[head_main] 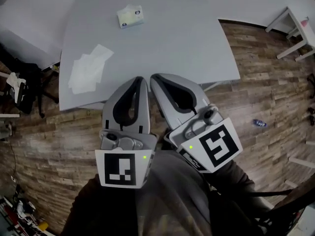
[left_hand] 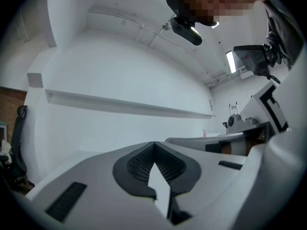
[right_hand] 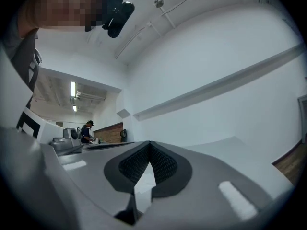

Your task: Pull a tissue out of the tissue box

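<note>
From the head view, the tissue box (head_main: 130, 16) sits near the far edge of the grey table (head_main: 197, 48), with a bit of white showing at its top. I take that to be the next tissue. A few loose tissues (head_main: 88, 68) lie flat near the table's left side. The left gripper (head_main: 140, 80) and right gripper (head_main: 156, 77) hang side by side close to the person's body, over the wooden floor (head_main: 266, 97) short of the table's near edge, well apart from the box. Both look pressed together.

The left gripper view confirms it. The left gripper (left_hand: 154, 143) has its jaws shut tip to tip with nothing between them, and it faces a bare white wall with a ledge (left_hand: 120, 104), not the table.

In the right gripper view, the right gripper (right_hand: 149, 143) is also closed and empty. It points level at the same wall, and a person (right_hand: 88, 131) stands far off at the left.

As I see it, the trouble lies in the long reach. The box looks light, so pulling on a tissue with nothing holding it down could lift or drag it off that far edge. Shut jaws arriving at the slot would only push the tissue back in. A reach crossing the left side could sweep the loose sheets onto the floor.
</note>
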A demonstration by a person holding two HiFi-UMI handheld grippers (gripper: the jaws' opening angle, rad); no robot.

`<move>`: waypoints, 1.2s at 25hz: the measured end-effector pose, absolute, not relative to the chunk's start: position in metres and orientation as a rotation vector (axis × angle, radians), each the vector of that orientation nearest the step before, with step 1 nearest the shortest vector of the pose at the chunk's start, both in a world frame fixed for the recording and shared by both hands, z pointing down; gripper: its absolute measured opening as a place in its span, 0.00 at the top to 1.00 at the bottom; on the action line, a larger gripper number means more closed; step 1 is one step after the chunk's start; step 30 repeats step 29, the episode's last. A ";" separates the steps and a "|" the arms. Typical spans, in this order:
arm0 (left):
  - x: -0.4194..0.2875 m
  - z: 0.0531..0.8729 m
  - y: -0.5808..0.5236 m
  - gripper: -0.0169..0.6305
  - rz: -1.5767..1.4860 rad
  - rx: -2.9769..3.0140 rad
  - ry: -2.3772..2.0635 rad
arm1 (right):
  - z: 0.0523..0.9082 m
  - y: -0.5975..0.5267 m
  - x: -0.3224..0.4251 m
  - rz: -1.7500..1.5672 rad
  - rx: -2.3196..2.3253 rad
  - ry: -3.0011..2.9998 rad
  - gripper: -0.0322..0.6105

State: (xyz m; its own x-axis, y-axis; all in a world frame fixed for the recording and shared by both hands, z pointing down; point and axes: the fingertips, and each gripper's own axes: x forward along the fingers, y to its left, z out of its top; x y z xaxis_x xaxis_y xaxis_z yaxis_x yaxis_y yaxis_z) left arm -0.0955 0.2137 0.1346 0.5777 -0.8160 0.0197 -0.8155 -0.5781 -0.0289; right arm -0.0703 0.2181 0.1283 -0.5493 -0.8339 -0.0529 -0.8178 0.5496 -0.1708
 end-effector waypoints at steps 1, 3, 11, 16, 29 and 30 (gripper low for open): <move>-0.096 0.135 0.217 0.97 -0.037 -2.790 1.430 | 0.130 0.221 -0.073 -0.188 -1.433 2.650 0.95; -0.100 0.135 0.227 0.97 -0.031 -2.813 1.406 | 0.132 0.230 -0.078 -0.191 -1.457 2.649 0.95; -0.125 0.111 0.233 0.97 0.061 -2.797 1.362 | 0.112 0.241 -0.105 -0.088 -1.498 2.648 0.95; -0.133 0.106 0.232 0.97 0.074 -2.795 1.359 | 0.104 0.242 -0.106 -0.052 -1.529 2.628 0.95; -0.121 0.104 0.238 0.97 0.077 -2.797 1.336 | 0.102 0.246 -0.091 -0.035 -1.559 2.597 0.95; -0.121 0.104 0.238 0.97 0.077 -2.797 1.336 | 0.102 0.246 -0.091 -0.035 -1.559 2.597 0.95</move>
